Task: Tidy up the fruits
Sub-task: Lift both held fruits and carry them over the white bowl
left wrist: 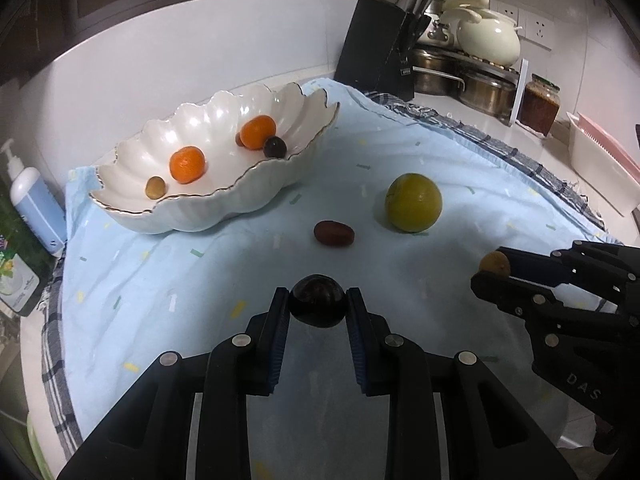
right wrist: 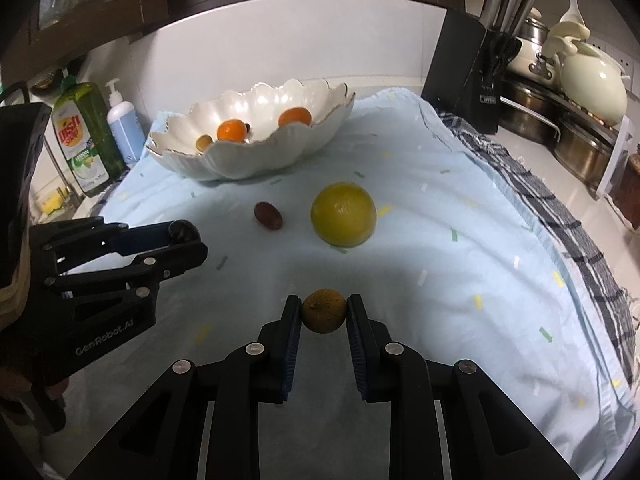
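We grip a round dark plum (left wrist: 318,306) in the left gripper (left wrist: 318,308) and a small brown longan (right wrist: 324,311) in the right gripper (right wrist: 324,312), both near us; the scalloped white ceramic bowl (left wrist: 192,216) sits far left.

A: Where's the fruit?

B: Two oranges (left wrist: 187,164), a dark grape (left wrist: 275,147) and a tan berry (left wrist: 155,188) sit in the scalloped white bowl (left wrist: 256,196) at the cloth's (left wrist: 460,184) far left corner.

A: And outside it?

B: A green-yellow plum (left wrist: 413,202) and a reddish date (left wrist: 333,233) lie mid-cloth, apart.
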`<state>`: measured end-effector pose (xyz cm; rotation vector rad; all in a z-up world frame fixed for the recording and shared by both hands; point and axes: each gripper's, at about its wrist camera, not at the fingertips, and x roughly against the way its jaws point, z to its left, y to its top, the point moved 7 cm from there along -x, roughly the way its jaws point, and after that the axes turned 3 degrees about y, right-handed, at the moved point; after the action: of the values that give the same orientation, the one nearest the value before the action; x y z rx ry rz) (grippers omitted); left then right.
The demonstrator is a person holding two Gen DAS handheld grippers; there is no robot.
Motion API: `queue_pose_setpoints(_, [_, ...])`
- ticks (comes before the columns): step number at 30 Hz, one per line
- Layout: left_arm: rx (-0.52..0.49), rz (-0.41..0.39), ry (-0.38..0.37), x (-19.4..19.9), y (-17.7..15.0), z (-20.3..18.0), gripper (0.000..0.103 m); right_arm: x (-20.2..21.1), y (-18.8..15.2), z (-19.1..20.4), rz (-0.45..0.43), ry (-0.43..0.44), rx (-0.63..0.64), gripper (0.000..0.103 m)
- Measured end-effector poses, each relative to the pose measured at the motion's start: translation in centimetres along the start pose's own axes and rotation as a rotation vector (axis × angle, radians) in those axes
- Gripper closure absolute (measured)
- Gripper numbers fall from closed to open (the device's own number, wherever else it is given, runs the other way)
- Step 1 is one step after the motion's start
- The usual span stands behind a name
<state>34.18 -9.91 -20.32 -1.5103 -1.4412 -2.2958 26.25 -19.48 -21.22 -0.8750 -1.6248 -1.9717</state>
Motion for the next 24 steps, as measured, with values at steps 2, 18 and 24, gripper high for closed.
queue_pose_setpoints(2, [0.009, -0.004, 0.007, 0.6, -0.1, 0.0, 0.074, 0.3, 0.3, 0.1, -0.01, 0.003, 0.01, 0.078])
queue_pose_setpoints(18, [0.12, -0.066, 0.101, 5.3, 0.7, 1.3, 0.075, 2.6, 3.2, 1.0, -0.075, 0.068, 0.098, 0.078])
queue_pose_setpoints(24, [0.157, -0.115, 0.155, 7.5, 1.8, 1.9, 0.075, 3.9, 5.2, 1.4, -0.122, 0.1, 0.139, 0.078])
